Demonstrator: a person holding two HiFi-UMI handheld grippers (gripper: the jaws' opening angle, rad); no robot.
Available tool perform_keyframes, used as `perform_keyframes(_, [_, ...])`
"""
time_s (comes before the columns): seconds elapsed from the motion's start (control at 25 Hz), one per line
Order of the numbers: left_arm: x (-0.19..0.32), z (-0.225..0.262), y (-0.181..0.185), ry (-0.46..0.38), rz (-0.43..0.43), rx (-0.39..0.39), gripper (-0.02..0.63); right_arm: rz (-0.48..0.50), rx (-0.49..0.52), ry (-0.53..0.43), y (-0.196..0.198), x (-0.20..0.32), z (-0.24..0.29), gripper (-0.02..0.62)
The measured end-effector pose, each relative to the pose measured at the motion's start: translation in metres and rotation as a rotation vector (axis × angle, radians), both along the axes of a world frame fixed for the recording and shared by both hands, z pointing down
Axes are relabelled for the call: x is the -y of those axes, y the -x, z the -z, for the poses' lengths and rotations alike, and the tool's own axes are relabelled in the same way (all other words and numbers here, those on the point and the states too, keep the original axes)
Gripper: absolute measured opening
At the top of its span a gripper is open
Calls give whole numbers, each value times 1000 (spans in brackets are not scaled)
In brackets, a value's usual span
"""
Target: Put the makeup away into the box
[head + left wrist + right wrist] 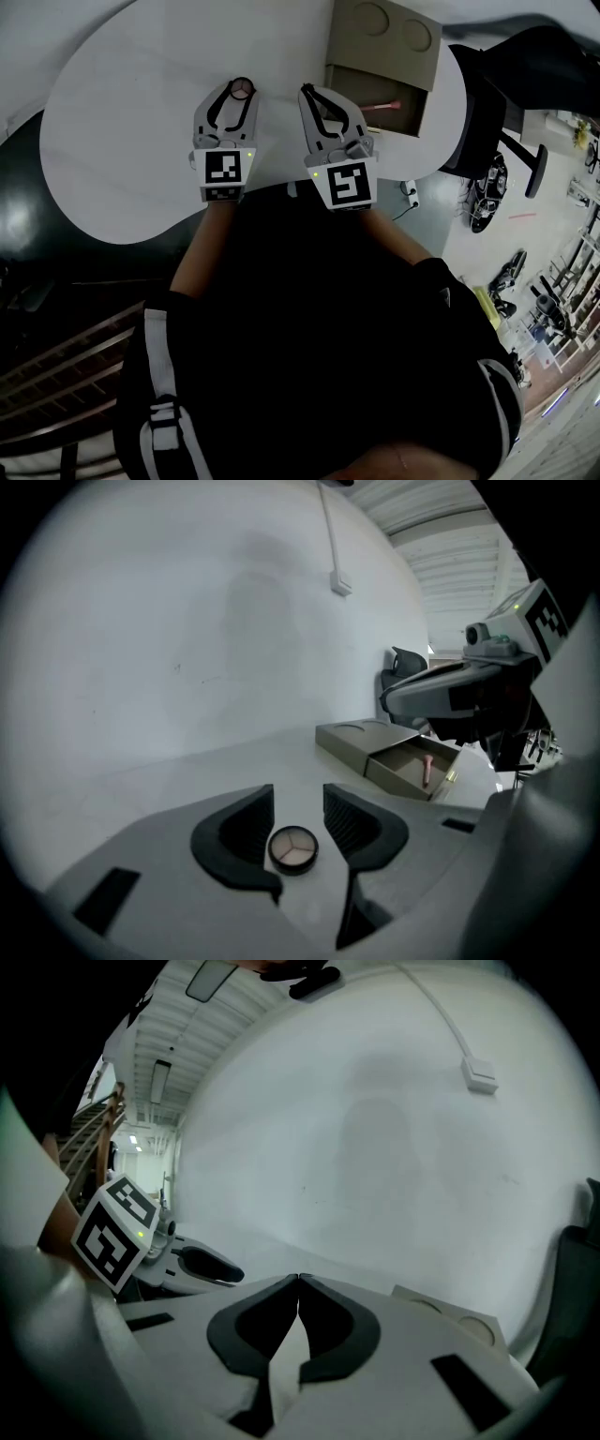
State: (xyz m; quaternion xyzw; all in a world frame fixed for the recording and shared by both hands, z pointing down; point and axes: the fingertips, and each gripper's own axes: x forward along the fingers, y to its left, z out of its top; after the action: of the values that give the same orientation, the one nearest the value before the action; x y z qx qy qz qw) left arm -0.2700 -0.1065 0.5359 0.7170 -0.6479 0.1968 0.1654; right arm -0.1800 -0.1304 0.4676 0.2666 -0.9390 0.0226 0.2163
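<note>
1. Box (pixel 382 37): a tan cardboard case with two round recesses in its top. It stands at the far right of the white table (pixel 131 122), and its drawer (pixel 405 761) is pulled out toward the person.
2. Stowed item: one pink stick-shaped makeup piece (pixel 385 106) lies on the drawer floor. This part of the task appears done.
3. Outstanding item: a round three-shade compact (pixel 292 848) with a dark rim lies flat on the table, well apart from the box and to its left. No other loose makeup shows in any view.
4. Left gripper (pixel 298 799): the jaws stand apart with one on either side of the compact. A strip of bare table shows between each pad and the rim, so nothing is clamped yet. The compact sits just short of the fingertips, slightly nearer the left pad.
5. Right gripper (pixel 298 1280): the jaws are closed tip to tip with nothing between them. In the head view it hangs just beside the left gripper, between it and the box.
6. Progress, as judged: roughly half complete. Still to do are closing on the compact, lifting it, carrying it right to the open drawer and setting it down beside the pink piece. The drawer may then need sliding shut.
</note>
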Motion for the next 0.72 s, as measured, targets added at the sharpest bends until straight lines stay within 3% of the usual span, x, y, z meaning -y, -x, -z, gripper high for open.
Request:
perform_keyframes(0.28, [5, -34, 7, 78, -36, 2, 244, -6, -15, 14, 6, 7, -7, 22])
perform_keyframes(0.72, [-4, -62, 11, 216, -47, 16, 261, -26, -25, 18, 7, 11, -2, 23])
